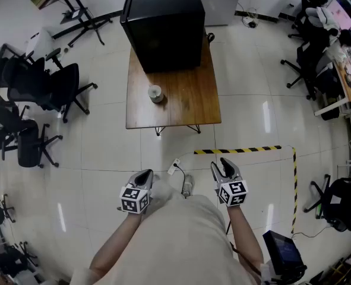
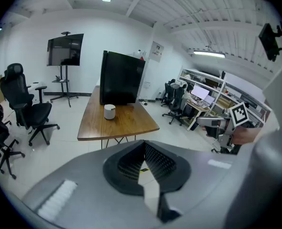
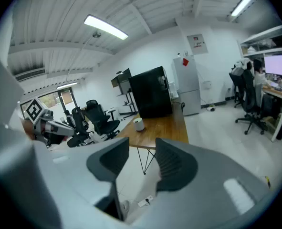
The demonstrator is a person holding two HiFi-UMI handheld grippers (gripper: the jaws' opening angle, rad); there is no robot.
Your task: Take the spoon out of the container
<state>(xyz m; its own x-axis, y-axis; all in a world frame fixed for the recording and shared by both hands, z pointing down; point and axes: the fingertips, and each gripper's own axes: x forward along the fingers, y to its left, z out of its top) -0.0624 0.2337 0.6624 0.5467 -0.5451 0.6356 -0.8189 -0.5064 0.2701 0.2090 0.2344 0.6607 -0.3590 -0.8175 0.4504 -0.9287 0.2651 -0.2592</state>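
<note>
container (image 1: 155, 93): on table (image 1: 187, 108), just back from its near edge, well ahead of both jaws; spoon too small to make out | left gripper (image 1: 145, 176): jaws together, empty | right gripper (image 1: 221, 166): jaws apart, empty | open floor (image 1: 110, 147) between jaws and table edge | black cabinet (image 1: 165, 22) just behind container

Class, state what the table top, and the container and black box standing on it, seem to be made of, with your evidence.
Table top: wood or wood veneer; brown, streaked grain, slight sheen.
Container: smooth, off-white, matte; ceramic or plastic, the look leaves it open.
Box: flat black panels, faintly glossy; probably painted metal or plastic.
</note>
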